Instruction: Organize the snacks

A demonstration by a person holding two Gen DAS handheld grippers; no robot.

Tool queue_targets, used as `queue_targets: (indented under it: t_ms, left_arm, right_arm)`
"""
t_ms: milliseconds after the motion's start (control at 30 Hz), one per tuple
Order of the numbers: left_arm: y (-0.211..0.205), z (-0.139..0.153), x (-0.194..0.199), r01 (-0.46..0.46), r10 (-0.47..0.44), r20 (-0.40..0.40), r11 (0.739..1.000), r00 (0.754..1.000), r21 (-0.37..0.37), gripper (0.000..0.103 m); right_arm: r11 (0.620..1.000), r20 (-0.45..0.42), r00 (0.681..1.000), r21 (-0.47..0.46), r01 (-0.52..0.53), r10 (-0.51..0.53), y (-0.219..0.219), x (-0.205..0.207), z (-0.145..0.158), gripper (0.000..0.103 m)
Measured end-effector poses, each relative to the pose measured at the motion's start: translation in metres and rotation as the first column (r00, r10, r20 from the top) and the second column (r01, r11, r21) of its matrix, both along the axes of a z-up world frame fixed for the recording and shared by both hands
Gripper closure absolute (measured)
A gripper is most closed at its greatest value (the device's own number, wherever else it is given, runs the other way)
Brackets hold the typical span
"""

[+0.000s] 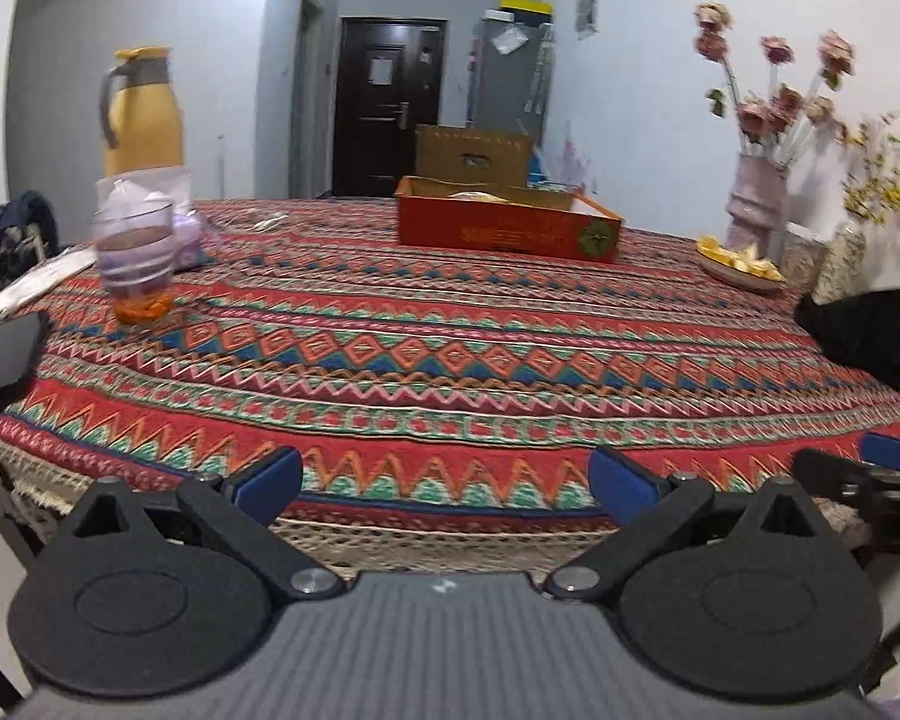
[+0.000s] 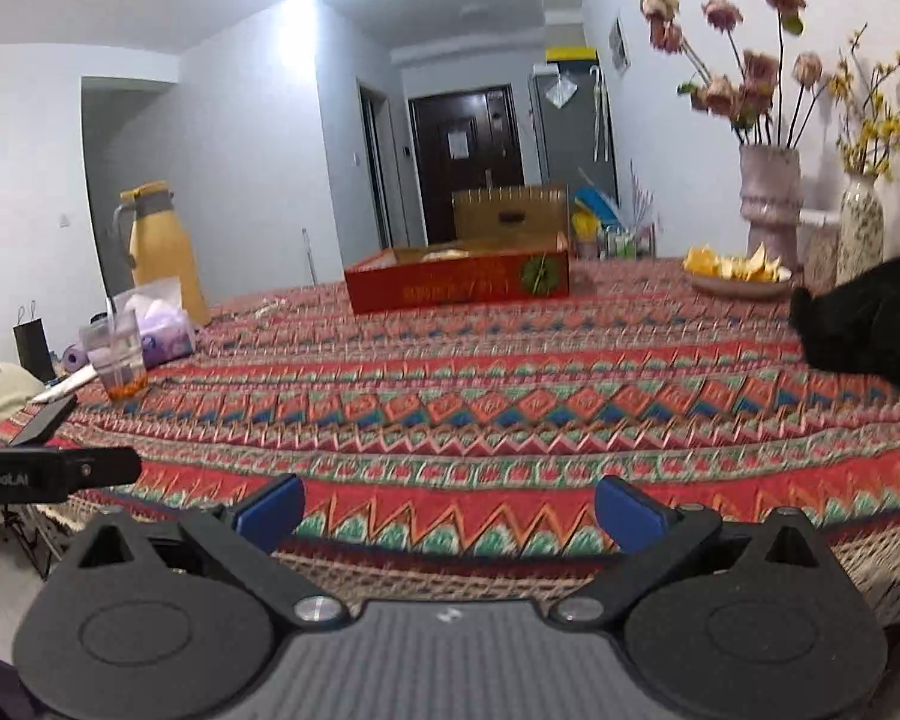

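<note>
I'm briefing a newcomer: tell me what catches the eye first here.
The zigzag-patterned red tablecloth fills the view. A red shallow box sits at the far middle, a yellow thermos jug far left, and dried pink flowers in a vase far right. Both grippers, left and right, hang open at the near edge.

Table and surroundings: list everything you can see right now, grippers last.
Tablecloth: one, red patterned, covering table.
Tray box: one, red, far centre.
Cardboard box: one, brown, behind tray.
Plate of peels: one, yellow-orange, far right.
Glass cup: one, clear, left.
Thermos jug: one, yellow, far left.
Tissue pack: one, purple, beside cup.
Vases with flowers: two, right wall.
Black object: one, right edge, unidentifiable.
Left gripper: open, empty.
Right gripper: open, empty.
</note>
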State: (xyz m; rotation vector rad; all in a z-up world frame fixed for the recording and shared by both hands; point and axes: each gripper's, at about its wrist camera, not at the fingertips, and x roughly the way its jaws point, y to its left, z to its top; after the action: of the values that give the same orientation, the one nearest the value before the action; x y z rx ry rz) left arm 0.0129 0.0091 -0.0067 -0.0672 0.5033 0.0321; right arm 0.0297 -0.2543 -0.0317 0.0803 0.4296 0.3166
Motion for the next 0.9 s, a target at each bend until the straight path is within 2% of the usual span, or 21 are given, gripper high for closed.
queue_targets:
  t_ms: [100, 900]
  left_arm:
    - [-0.0061, 0.0009, -0.0031, 0.017, -0.017, 0.018, 0.999, 1.000, 0.034, 0.000]
    - [-0.0095, 0.0046, -0.0029, 0.005, -0.006, 0.025, 0.999, 1.000, 0.040, 0.000]
  right_arm:
    - [1.000, 0.001, 1.000, -0.011, -0.018, 0.018, 0.0063, 0.0008, 0.0010, 0.000]
    - [0.999, 0.005, 1.000, -0.027, -0.029, 0.029, 0.0106, -0.0005, 0.0053, 0.000]
